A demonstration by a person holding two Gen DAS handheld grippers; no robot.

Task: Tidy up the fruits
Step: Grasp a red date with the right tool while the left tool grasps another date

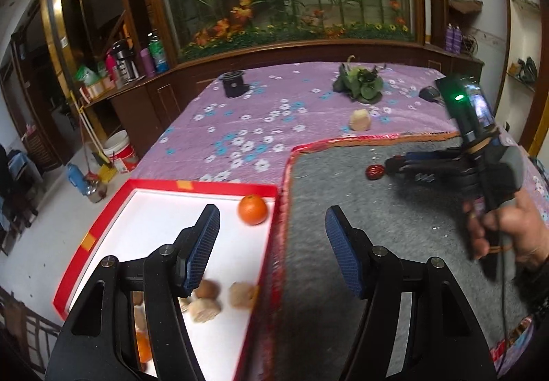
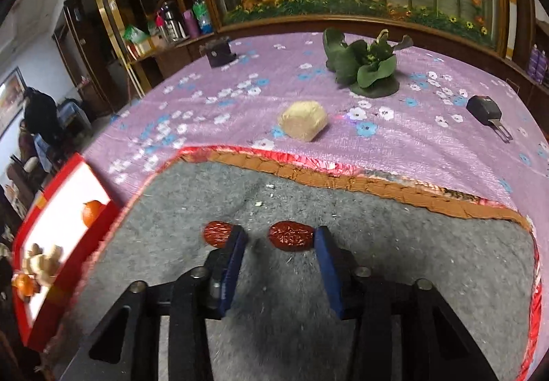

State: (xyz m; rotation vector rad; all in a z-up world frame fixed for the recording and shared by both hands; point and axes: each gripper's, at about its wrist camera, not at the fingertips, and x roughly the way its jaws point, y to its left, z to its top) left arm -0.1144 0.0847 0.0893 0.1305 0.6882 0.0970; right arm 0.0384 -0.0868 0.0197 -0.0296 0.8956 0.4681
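My left gripper (image 1: 272, 226) is open and empty above the right edge of the red-rimmed white tray (image 1: 113, 206). The tray holds an orange (image 1: 252, 209) and several tan fruits (image 1: 206, 309). My right gripper (image 2: 280, 238) is open, low over the grey mat (image 2: 288, 292), with a red date (image 2: 291, 236) just ahead between its fingertips. A second red date (image 2: 216, 234) lies by its left finger (image 2: 235, 250). In the left wrist view the right gripper (image 1: 394, 164) reaches toward a date (image 1: 374, 171). A tan fruit (image 2: 302, 120) lies on the purple cloth.
A green leafy ornament (image 2: 363, 67), a black cup (image 2: 219, 53) and a black charger (image 2: 483, 108) sit on the purple flowered cloth (image 2: 240, 127). The mat has a red and orange border (image 2: 343, 175). Wooden shelves with bottles (image 1: 137, 62) stand behind.
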